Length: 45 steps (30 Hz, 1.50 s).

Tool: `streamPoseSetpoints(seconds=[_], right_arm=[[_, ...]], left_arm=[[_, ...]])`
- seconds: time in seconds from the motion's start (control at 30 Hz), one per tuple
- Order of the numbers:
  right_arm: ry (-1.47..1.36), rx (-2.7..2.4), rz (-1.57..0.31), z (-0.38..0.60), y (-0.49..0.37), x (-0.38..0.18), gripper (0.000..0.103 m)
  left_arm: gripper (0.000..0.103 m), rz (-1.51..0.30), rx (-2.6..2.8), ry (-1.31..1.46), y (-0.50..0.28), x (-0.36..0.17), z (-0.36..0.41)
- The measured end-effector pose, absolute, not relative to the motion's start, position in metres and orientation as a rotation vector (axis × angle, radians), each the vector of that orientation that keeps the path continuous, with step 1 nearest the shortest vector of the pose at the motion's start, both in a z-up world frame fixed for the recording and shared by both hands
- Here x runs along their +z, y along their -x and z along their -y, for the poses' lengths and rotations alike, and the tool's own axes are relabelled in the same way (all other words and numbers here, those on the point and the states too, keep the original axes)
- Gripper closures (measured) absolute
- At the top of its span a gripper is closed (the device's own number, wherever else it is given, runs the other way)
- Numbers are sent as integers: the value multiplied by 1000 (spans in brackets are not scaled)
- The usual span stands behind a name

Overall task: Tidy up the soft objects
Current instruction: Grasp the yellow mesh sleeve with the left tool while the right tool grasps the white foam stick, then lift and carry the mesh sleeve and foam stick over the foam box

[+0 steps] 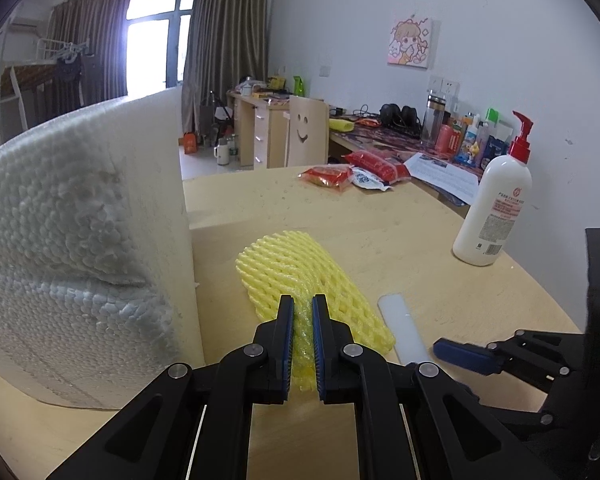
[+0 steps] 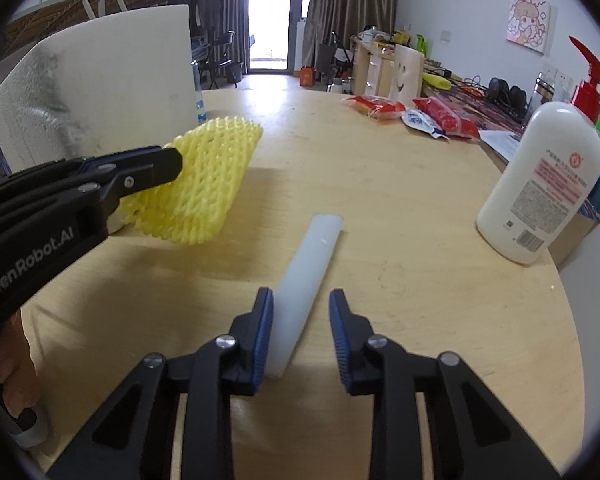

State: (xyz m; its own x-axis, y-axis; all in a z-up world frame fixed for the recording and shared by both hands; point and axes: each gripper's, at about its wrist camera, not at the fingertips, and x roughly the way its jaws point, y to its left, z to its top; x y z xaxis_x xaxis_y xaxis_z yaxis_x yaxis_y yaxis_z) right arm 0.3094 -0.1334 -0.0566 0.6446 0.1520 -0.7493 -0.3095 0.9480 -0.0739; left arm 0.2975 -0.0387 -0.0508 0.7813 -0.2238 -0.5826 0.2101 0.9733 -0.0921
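A yellow foam net sleeve (image 1: pixel 288 264) is pinched at its near end by my left gripper (image 1: pixel 303 304), which is shut on it. In the right wrist view the net (image 2: pixel 204 176) hangs just above the wooden table (image 2: pixel 380 200) and casts a shadow. A white foam strip (image 2: pixel 314 256) lies flat on the table, its near end between the jaws of my right gripper (image 2: pixel 301 296). The left pad sits against the strip's edge; a gap shows at the right pad. The strip (image 1: pixel 404 328) and right gripper (image 1: pixel 460 354) also appear in the left wrist view.
A big white styrofoam block (image 1: pixel 80 240) stands at the left of the table, close beside the net. A white pump bottle (image 2: pixel 540 184) with a red top stands at the right edge. Red snack packets (image 2: pixel 376 106) lie at the far side. A hand (image 2: pixel 12 364) holds the left gripper's handle.
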Motion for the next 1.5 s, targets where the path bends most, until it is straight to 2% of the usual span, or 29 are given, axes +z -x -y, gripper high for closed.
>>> streamPoseSetpoints(seconds=[0.33, 0.37, 0.4, 0.5, 0.8, 1.5], right_arm=[[187, 268, -861, 123, -315, -62, 71], [183, 271, -865, 122, -315, -61, 75], [183, 270, -864, 121, -315, -61, 85], [193, 253, -862, 119, -313, -61, 90], [164, 220, -816, 121, -307, -54, 92], [156, 207, -547, 131, -254, 21, 92]], left_arm=[[93, -575, -225, 42, -286, -41, 29], [93, -572, -225, 41, -285, -40, 29], [93, -569, -226, 42, -284, -40, 29], [93, -559, -236, 48, -280, -38, 27], [94, -526, -264, 73, -271, -32, 21], [94, -322, -253, -11, -199, 23, 8]])
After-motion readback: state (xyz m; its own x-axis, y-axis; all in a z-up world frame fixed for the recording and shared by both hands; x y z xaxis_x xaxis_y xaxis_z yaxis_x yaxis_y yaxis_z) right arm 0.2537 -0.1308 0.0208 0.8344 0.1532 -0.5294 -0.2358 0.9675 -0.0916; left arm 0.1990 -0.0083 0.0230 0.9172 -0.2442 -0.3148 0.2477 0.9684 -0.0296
